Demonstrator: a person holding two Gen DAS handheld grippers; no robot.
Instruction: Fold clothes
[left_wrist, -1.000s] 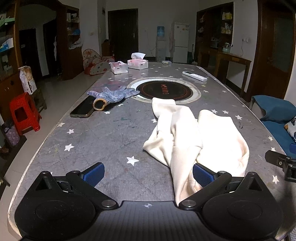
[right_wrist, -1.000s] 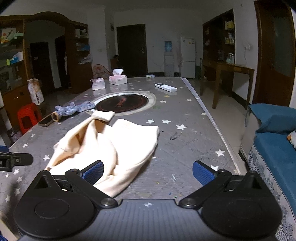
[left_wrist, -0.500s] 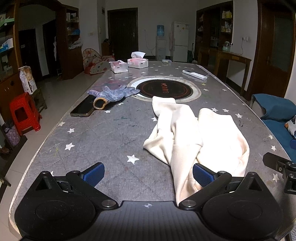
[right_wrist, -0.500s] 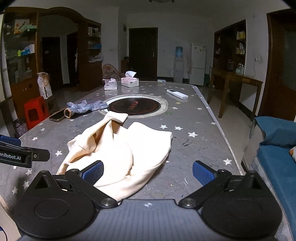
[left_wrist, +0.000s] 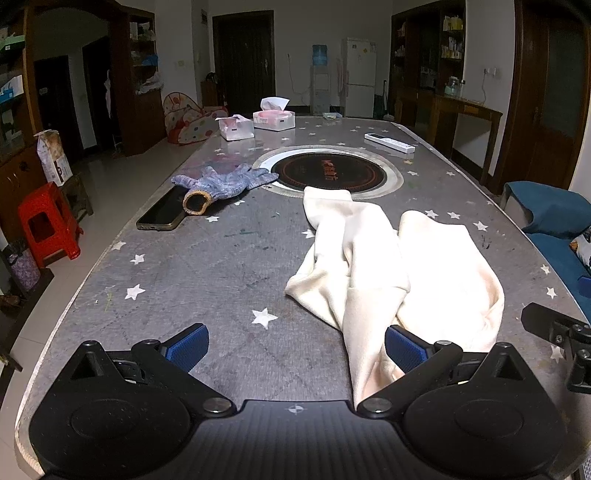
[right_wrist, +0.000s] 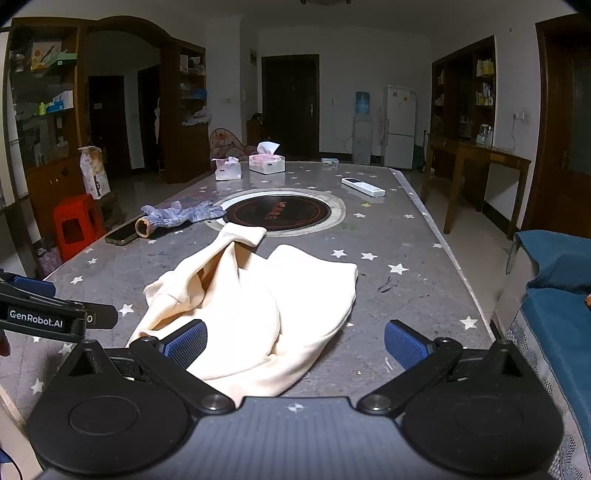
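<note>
Plainly, folding looks unstarted: the cream garment (left_wrist: 399, 266) lies rumpled on the tabletop (left_wrist: 207, 273), possibly a sweatshirt; left gripper (left_wrist: 293, 343) and right gripper (right_wrist: 295, 339) fingers spread wide, empty.

garment (left_wrist: 391, 266) cream, plain. table (left_wrist: 207, 273) grey w/ white stars. glove (left_wrist: 225, 182) blue-grey knit, tan cuff. hob (left_wrist: 327, 173) black, silver ring. stool (left_wrist: 48, 221) red. gripper pads (right_wrist: 186, 341) blue.

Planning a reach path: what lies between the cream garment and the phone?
Bare starred table in the left wrist view, between cream garment and phone.
</note>
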